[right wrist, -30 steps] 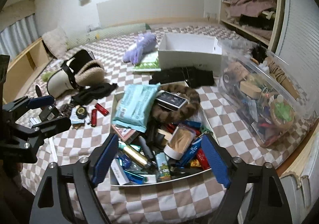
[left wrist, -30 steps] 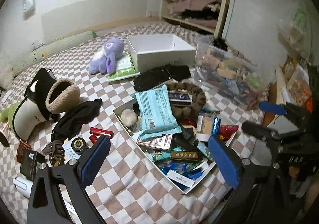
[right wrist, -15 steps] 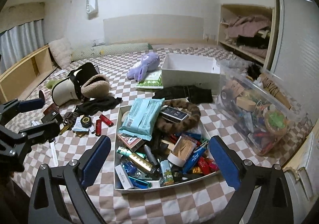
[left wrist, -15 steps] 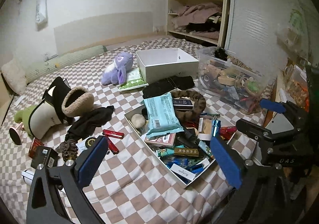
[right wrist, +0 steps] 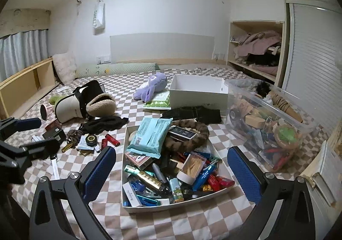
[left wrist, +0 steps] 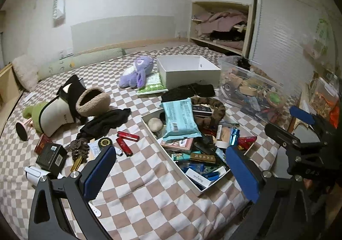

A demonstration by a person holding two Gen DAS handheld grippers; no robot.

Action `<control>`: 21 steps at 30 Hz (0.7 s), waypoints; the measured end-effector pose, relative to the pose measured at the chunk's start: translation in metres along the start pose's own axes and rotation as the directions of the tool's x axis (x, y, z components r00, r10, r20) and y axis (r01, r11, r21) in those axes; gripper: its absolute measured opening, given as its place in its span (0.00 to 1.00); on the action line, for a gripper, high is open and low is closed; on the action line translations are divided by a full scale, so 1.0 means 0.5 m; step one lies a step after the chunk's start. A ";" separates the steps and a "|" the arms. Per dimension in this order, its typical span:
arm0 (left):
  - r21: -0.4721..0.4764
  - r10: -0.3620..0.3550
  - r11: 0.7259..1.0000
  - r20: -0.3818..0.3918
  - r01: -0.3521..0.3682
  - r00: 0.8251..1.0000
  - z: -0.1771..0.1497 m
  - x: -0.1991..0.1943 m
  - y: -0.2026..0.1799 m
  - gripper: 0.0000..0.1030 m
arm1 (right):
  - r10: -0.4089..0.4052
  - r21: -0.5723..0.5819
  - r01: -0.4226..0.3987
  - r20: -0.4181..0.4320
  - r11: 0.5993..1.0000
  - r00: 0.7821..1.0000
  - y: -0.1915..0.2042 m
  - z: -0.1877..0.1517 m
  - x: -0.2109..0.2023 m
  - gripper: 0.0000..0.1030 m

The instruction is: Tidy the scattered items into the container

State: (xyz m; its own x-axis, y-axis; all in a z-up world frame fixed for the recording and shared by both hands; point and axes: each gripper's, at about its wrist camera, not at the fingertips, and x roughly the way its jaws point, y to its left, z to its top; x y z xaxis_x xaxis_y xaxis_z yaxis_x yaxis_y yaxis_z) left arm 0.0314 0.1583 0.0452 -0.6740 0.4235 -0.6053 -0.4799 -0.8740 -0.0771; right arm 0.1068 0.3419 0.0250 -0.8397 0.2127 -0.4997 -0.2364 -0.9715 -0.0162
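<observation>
My left gripper [left wrist: 171,172] has its fingers [left wrist: 99,172] spread wide w/ nothing between them; jaws have just been opening. Right gripper [right wrist: 172,172] same: fingers [right wrist: 243,172] wide, empty, also just opened out.

White tray [right wrist: 125,178], the container, sits on the checkered bed [right wrist: 192,220] just ahead of and between my right fingers, heaped w/ small stuff: teal wipes pack [right wrist: 150,136] on top at the far side, brown furry headband [right wrist: 192,133] beside it, gold bar [right wrist: 149,180] and blue pens nearer the fingertips. From the left gripper the tray [left wrist: 171,159] lies ahead, toward the right finger.

Scattered items still on the bed, ahead of the left gripper's left finger: red lighters [left wrist: 127,139], black round tin [left wrist: 104,142], black box [left wrist: 51,155], dark cloth [left wrist: 104,122], fuzzy slipper [left wrist: 93,101].

Beyond the tray: purple plush [right wrist: 151,88], empty white box [right wrist: 197,91]; clear bin [right wrist: 267,124] past the right finger.
</observation>
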 end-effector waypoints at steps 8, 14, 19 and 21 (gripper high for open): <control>-0.036 0.012 0.999 0.019 -0.011 1.000 -0.017 -0.019 0.013 1.00 | -0.013 0.000 0.013 0.029 1.000 1.000 -0.003 -0.007 -0.011 1.00; -0.041 0.024 0.999 0.009 -0.024 1.000 -0.033 -0.017 0.015 1.00 | -0.022 -0.019 0.023 0.036 1.000 0.999 0.002 -0.013 -0.013 1.00; -0.035 0.024 0.999 0.008 -0.024 1.000 -0.034 -0.017 0.014 1.00 | -0.016 -0.022 0.016 0.029 1.000 0.999 0.005 -0.022 -0.013 1.00; -0.038 0.024 0.999 0.011 -0.023 1.000 -0.034 -0.018 0.015 1.00 | -0.019 -0.023 0.020 0.030 1.000 0.999 0.006 -0.024 -0.012 1.00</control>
State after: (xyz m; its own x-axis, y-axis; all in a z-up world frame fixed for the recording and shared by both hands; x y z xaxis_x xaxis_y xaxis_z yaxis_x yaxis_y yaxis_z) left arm 0.0435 0.1439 0.0367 -0.6911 0.4053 -0.5985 -0.4426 -0.8919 -0.0929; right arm 0.1171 0.3364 0.0178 -0.8492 0.2345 -0.4732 -0.2418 -0.9692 -0.0463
